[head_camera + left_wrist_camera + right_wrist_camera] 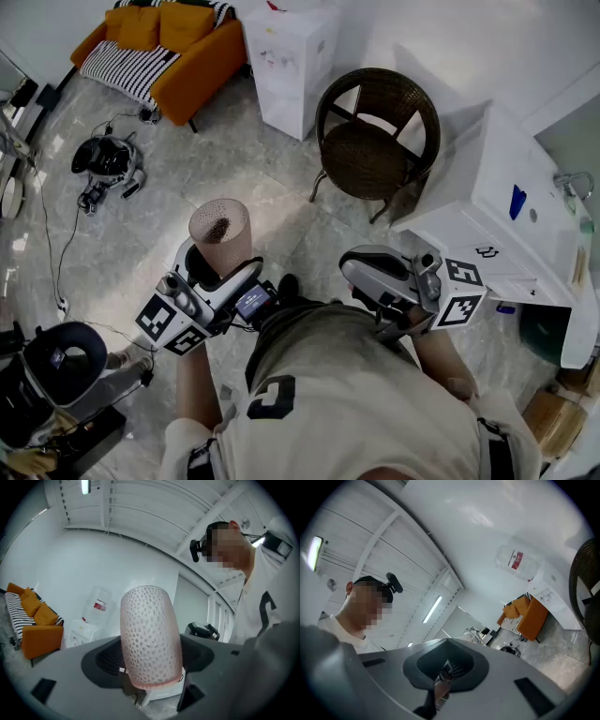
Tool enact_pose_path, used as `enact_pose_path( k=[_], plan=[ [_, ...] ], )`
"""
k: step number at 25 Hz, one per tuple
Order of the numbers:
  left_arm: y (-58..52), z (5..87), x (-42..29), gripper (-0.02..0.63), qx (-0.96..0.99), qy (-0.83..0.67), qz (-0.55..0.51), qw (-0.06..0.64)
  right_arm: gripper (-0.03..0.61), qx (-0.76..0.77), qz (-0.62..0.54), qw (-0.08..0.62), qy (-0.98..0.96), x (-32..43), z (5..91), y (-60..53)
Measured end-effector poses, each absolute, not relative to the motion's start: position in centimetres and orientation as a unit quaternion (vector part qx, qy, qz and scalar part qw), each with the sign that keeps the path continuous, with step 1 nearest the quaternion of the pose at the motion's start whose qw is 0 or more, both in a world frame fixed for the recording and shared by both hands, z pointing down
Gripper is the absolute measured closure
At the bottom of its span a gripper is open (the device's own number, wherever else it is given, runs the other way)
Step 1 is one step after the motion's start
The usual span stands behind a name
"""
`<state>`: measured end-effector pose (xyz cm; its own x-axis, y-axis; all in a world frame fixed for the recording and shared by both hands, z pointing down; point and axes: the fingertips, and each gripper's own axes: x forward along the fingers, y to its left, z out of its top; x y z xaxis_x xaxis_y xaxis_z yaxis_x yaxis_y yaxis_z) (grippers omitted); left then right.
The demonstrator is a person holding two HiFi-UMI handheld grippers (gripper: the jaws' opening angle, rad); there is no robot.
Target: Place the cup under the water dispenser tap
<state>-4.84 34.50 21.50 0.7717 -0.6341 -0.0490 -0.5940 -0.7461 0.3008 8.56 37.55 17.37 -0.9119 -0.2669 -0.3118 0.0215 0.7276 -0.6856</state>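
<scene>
My left gripper (pixel 221 265) is shut on a pinkish textured cup (pixel 220 232), held upright above the floor at chest height. In the left gripper view the cup (pixel 151 639) fills the middle between the jaws of the left gripper (pixel 151 674). The white water dispenser (pixel 289 64) stands at the back against the wall, well away from the cup. It also shows with its bottle in the left gripper view (pixel 92 615) and the right gripper view (pixel 520 562). My right gripper (pixel 372 269) is shut with nothing in it, its jaws of the right gripper (pixel 442 679) closed together.
A dark wicker chair (pixel 377 139) stands between me and the wall, right of the dispenser. An orange sofa (pixel 171 49) is at the back left, a white cabinet (pixel 511 202) at right. A robot dog (pixel 106 159), cables and black equipment (pixel 58 367) lie on the floor at left.
</scene>
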Motion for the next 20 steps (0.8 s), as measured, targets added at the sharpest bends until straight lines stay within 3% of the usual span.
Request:
enact_pose_path(
  k=[6, 14, 20],
  plan=[
    [33.7, 20.9, -3.2, 0.218, 0.939, -0.310, -0.058, 0.138, 0.554, -0.091, -0.384, 0.185, 0.900, 9.0, 17.9, 36.8],
    [31.0, 20.0, -4.7, 0.218, 0.945, -0.296, -0.063, 0.120, 0.552, -0.081, -0.408, 0.222, 0.882, 6.5, 17.3, 34.6],
    [29.2, 19.6, -7.2, 0.218, 0.940, -0.321, -0.061, 0.096, 0.552, -0.078, -0.431, 0.188, 0.879, 2.2, 18.6, 33.0]
  ],
)
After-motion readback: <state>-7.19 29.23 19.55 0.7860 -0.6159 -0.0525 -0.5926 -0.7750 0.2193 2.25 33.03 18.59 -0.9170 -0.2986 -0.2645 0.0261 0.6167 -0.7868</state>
